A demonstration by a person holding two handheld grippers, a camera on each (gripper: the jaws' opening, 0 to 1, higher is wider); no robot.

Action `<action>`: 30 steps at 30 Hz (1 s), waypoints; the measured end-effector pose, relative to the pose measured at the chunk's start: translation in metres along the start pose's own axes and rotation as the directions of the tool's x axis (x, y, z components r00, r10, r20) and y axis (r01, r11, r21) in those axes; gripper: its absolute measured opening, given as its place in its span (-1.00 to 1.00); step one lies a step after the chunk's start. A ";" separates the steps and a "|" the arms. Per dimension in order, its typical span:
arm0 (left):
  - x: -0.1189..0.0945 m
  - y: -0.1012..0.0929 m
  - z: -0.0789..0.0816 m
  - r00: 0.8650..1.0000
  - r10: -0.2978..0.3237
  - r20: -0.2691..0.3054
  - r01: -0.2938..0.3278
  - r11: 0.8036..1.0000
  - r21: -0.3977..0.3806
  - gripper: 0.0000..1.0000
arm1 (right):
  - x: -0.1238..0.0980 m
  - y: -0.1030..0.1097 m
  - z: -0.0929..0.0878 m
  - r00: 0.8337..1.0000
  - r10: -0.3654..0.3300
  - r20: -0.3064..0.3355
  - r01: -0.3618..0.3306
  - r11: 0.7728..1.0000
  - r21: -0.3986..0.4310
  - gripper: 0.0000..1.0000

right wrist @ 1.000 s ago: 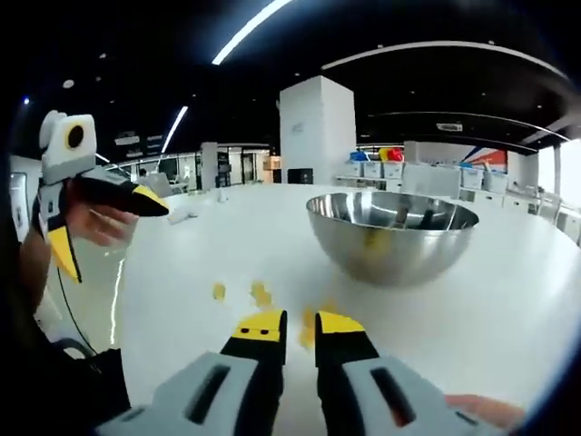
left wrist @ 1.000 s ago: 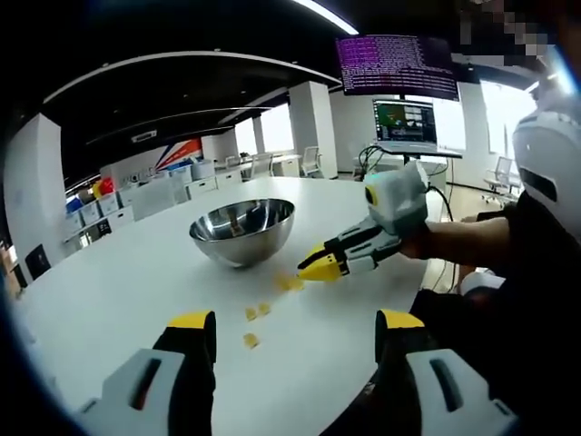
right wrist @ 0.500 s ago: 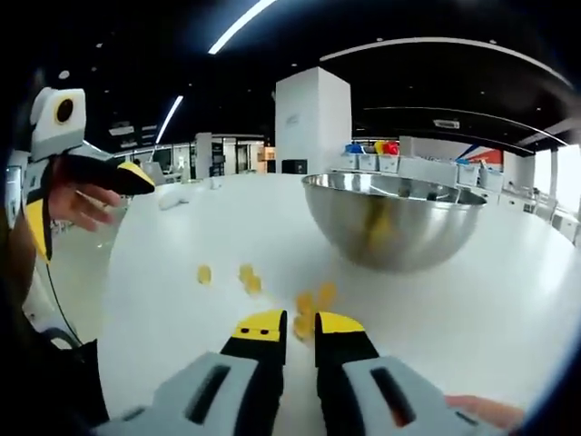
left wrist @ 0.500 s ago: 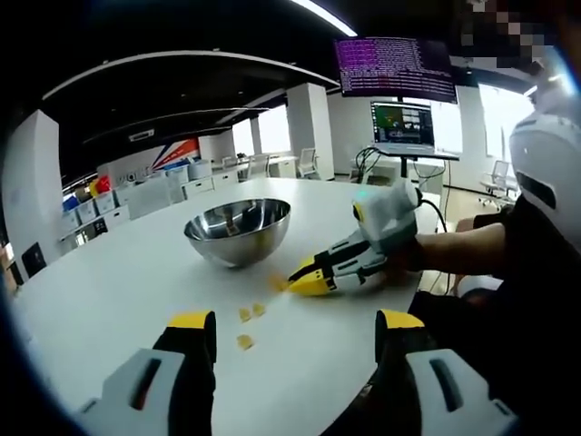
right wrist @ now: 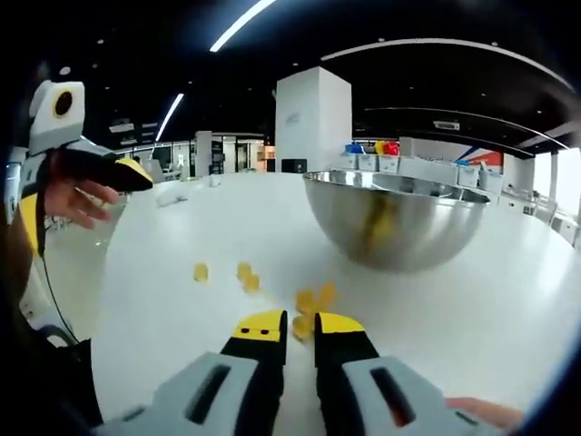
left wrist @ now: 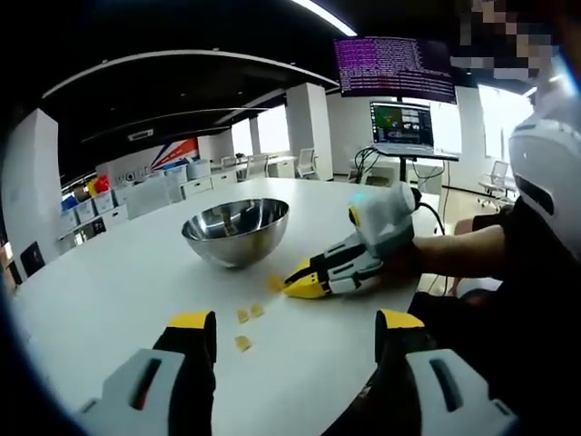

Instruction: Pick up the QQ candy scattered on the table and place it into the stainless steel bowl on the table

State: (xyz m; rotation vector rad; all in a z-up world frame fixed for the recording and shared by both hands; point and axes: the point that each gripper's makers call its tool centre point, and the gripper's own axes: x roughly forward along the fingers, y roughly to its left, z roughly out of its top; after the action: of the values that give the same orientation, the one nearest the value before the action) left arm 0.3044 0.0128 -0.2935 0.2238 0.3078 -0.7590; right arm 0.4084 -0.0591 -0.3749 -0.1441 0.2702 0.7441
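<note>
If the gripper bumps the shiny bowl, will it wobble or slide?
Probably both. The stainless steel bowl has a rounded underside, so it likely rocks. It looks thin and smooth on the glossy table, so it may slide. The right gripper sits low near it.

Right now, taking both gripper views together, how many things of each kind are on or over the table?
QQ candies: 5, the last two blurring together
stainless steel bowl: 1
Grippers: 2, the left gripper and the right gripper
Total: 8
</note>
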 end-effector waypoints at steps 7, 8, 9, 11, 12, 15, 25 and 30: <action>0.004 0.002 0.003 1.000 -0.004 0.010 0.003 1.000 0.005 0.42 | 0.002 -0.001 -0.001 1.000 -0.006 0.002 0.006 1.000 -0.010 -0.84; 0.004 0.001 0.003 1.000 -0.006 0.008 0.006 1.000 0.009 0.42 | 0.002 -0.001 -0.001 1.000 -0.006 0.002 0.006 1.000 -0.009 -0.85; 0.004 0.001 0.004 1.000 -0.009 0.009 0.009 1.000 0.010 0.42 | 0.002 -0.002 -0.001 1.000 -0.006 0.003 0.006 1.000 -0.010 -0.85; 0.005 0.000 0.005 1.000 -0.013 0.010 0.013 1.000 0.011 0.42 | 0.003 -0.002 -0.001 1.000 -0.009 0.005 0.009 1.000 -0.017 -0.86; 0.005 -0.001 0.005 1.000 -0.013 0.009 0.013 1.000 0.013 0.41 | 0.003 -0.002 0.000 1.000 -0.010 0.005 0.010 1.000 -0.018 -0.86; 0.004 -0.001 0.003 1.000 -0.012 0.006 0.012 1.000 0.012 0.41 | 0.003 -0.002 -0.001 1.000 -0.009 0.006 0.009 1.000 -0.025 -0.88; 0.003 -0.002 0.001 1.000 -0.011 -0.003 0.011 1.000 0.012 0.41 | -0.003 0.001 -0.001 1.000 -0.004 0.004 0.004 0.999 -0.049 -0.95; 0.004 -0.003 0.002 1.000 -0.012 -0.002 0.012 1.000 0.014 0.41 | -0.004 0.002 -0.001 1.000 0.006 -0.002 -0.006 0.999 -0.031 -0.97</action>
State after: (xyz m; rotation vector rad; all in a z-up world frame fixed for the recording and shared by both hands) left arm 0.3053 0.0079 -0.2933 0.2368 0.3061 -0.7727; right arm 0.4038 -0.0605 -0.3752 -0.1738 0.2607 0.7540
